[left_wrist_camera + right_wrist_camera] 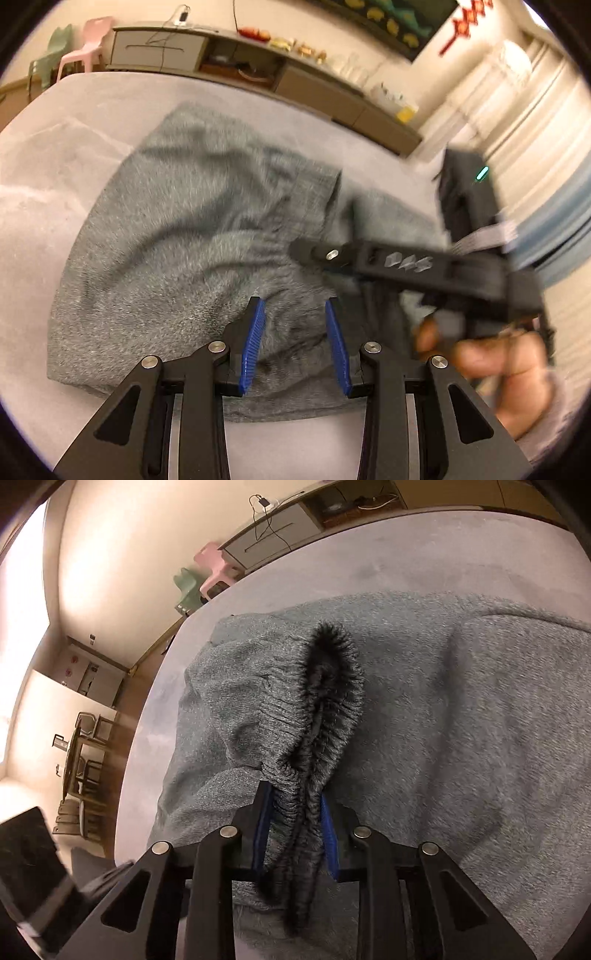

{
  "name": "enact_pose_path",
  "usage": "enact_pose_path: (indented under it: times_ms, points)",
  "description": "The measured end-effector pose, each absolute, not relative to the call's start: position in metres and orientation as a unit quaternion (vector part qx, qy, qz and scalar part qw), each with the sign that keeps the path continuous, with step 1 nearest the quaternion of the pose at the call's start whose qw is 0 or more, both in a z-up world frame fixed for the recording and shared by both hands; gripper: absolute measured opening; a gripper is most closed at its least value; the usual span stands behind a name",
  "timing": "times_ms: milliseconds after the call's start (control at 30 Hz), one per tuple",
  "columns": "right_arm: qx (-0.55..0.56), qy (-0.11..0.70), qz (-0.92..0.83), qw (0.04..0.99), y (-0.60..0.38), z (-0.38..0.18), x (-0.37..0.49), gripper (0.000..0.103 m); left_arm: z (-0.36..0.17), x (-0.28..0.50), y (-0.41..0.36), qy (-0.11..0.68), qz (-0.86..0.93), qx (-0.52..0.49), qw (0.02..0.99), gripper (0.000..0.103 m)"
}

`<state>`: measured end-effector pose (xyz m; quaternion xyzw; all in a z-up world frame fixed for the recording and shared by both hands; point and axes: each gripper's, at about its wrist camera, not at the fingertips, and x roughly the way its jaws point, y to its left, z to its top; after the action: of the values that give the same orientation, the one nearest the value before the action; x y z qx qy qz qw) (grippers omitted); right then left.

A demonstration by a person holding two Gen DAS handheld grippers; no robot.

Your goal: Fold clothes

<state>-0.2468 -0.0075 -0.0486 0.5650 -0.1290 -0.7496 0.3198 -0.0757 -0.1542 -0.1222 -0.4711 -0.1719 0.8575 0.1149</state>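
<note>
A grey fleece garment point(177, 236) lies crumpled on a pale grey table point(55, 177). My left gripper point(295, 306) is open and empty just above the garment's near edge, its blue pads point(253, 347) apart. My right gripper point(295, 797) is shut on the garment's ribbed, fuzzy-lined waistband point(321, 709), which stands up bunched between the pads. In the left wrist view the right gripper point(388, 258) shows at the right, blurred, held by a hand point(491, 365). The garment point(461, 720) spreads across the table point(406, 554) in the right wrist view.
A long low cabinet point(258, 74) runs behind the table. Pink and green plastic chairs point(77, 51) stand at the far left corner. A dark box with a green light point(469, 192) sits at the right. Curtains point(535, 129) hang at the far right.
</note>
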Motion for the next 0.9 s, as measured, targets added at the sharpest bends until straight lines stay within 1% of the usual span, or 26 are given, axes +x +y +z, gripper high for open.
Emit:
enact_pose_path:
  times_ms: [33,133,233,300,333,367,400,433,467,500,567,600,667,700,733,767,833,900]
  points:
    - [0.570,-0.118,-0.745,0.324,-0.009,-0.046,-0.245,0.035,-0.126,-0.076,-0.156,-0.171,0.855,-0.477,0.106,0.036]
    - [0.556,-0.069,-0.771,0.303,-0.003,-0.020,-0.240,0.040,-0.117,-0.069,-0.167,-0.192,0.860,-0.464,0.093,0.036]
    - [0.487,-0.063,-0.821,0.291,0.006,0.025,-0.239,0.040,-0.085,-0.053,-0.179,-0.192,0.888,-0.406,0.094,0.036]
    - [0.473,-0.045,-0.826,0.304,-0.005,0.038,-0.243,0.040,-0.083,-0.052,-0.187,-0.187,0.894,-0.401,0.075,0.036]
    - [0.477,-0.032,-0.820,0.313,-0.013,0.036,-0.249,0.040,-0.090,-0.056,-0.190,-0.189,0.889,-0.411,0.066,0.036]
    - [0.491,-0.019,-0.811,0.317,-0.020,0.027,-0.259,0.039,-0.100,-0.063,-0.193,-0.194,0.881,-0.428,0.057,0.036]
    - [0.510,-0.007,-0.801,0.315,-0.029,0.014,-0.271,0.035,-0.112,-0.068,-0.195,-0.193,0.873,-0.446,0.044,0.035]
    - [0.531,0.011,-0.790,0.306,-0.039,-0.003,-0.284,0.027,-0.126,-0.073,-0.196,-0.189,0.864,-0.466,0.026,0.035]
    - [0.553,0.035,-0.781,0.286,-0.053,-0.025,-0.299,0.025,-0.133,-0.076,-0.197,-0.185,0.861,-0.474,0.018,0.032]
    - [0.560,0.044,-0.780,0.277,-0.062,-0.033,-0.308,0.021,-0.137,-0.077,-0.198,-0.181,0.861,-0.474,0.016,0.031]
    - [0.555,0.040,-0.784,0.275,-0.061,-0.030,-0.314,0.021,-0.135,-0.077,-0.197,-0.173,0.861,-0.478,0.012,0.031]
    - [0.554,0.029,-0.782,0.284,-0.054,-0.022,-0.311,0.025,-0.131,-0.074,-0.194,-0.176,0.862,-0.475,0.015,0.031]
    - [0.546,0.005,-0.783,0.300,-0.036,-0.005,-0.303,0.027,-0.114,-0.065,-0.187,-0.183,0.871,-0.454,0.049,0.032]
    - [0.525,-0.014,-0.795,0.302,-0.014,0.008,-0.294,0.036,-0.101,-0.062,-0.177,-0.182,0.879,-0.435,0.078,0.034]
    - [0.503,-0.036,-0.810,0.299,0.014,0.021,-0.282,0.052,-0.090,-0.059,-0.164,-0.175,0.886,-0.416,0.107,0.035]
    - [0.486,-0.052,-0.822,0.291,0.042,0.028,-0.269,0.057,-0.084,-0.056,-0.150,-0.160,0.890,-0.405,0.134,0.039]
    - [0.466,-0.070,-0.841,0.265,0.096,0.031,-0.246,0.058,-0.080,-0.054,-0.117,-0.121,0.892,-0.398,0.179,0.040]
    - [0.466,-0.069,-0.849,0.239,0.138,0.016,-0.222,0.057,-0.091,-0.062,-0.092,-0.086,0.887,-0.415,0.185,0.040]
